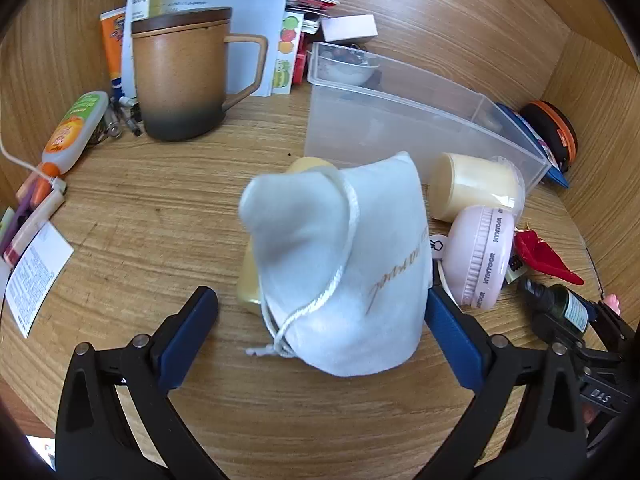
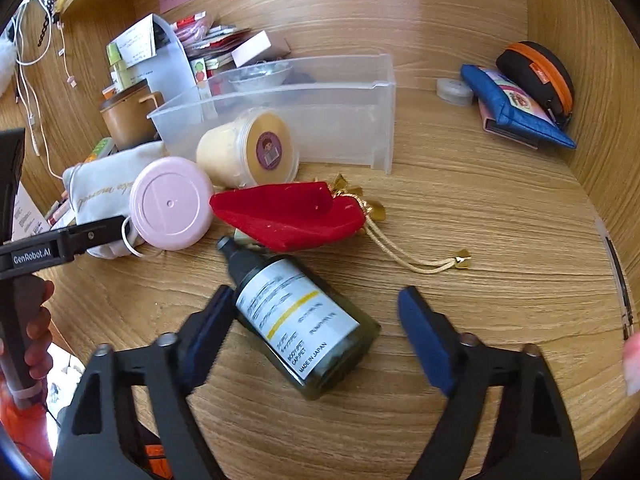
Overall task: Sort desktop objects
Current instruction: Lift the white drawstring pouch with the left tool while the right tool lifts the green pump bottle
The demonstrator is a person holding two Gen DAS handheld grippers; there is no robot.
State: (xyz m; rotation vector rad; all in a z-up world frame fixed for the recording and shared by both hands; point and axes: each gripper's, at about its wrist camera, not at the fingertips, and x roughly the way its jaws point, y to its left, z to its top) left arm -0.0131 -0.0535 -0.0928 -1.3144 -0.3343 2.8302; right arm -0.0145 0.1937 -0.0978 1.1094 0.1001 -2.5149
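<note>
A white drawstring pouch (image 1: 344, 264) lies on the wooden desk between the open fingers of my left gripper (image 1: 320, 312); a yellow object (image 1: 250, 284) is partly hidden under it. The pouch also shows in the right wrist view (image 2: 108, 188). A dark green bottle with a white label (image 2: 304, 320) lies on its side between the open fingers of my right gripper (image 2: 316, 316), its neck beside the left finger. A red velvet pouch (image 2: 292, 216), a pink round case (image 2: 172, 202) and a cream tub (image 2: 248, 148) lie just beyond. A clear plastic bin (image 2: 320, 120) stands behind them.
A brown lidded mug (image 1: 180, 76), an orange-green tube (image 1: 74, 132), papers and cards crowd the back left. A blue pouch (image 2: 516, 112), a black-orange case (image 2: 536, 72) and a small round tin (image 2: 454, 90) sit at the back right. Wooden walls enclose the desk.
</note>
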